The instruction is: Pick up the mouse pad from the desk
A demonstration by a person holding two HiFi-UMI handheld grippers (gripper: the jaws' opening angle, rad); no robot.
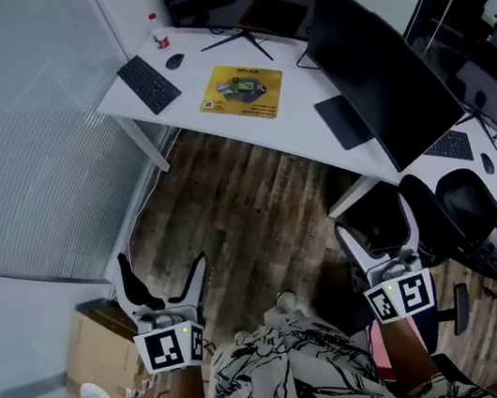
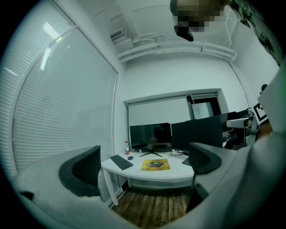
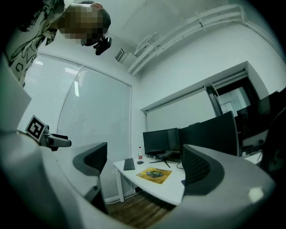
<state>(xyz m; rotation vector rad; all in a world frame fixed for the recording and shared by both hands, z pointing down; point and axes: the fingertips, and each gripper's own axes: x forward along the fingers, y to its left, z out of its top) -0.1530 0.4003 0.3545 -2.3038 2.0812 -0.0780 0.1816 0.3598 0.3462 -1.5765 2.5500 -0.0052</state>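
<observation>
1. Head view: the yellow mouse pad lies flat on the white desk, near the desk's front edge and inside it on every side. On the desk, the keyboard lies to its left, the mouse and bottle sit behind that, and a dark monitor stands at the back edge. A second monitor runs along the desk's right wing. Your left gripper and right gripper are both well back from the desk, with bare wooden floor open between them and its front edge. A black chair stands just beside the right gripper. A cardboard box sits to the outer side of the left one.

2. Left gripper view: your left gripper has its jaws spread wide and nothing held. The desk shows in the gap, well beyond the tips, with the mouse pad near its front edge. A blind-covered wall runs along the desk's left side.

3. Right gripper view: your right gripper also stands fully apart and empty. The desk shows between the jaws, far off, with the mouse pad close to its front edge and open floor below that edge.
</observation>
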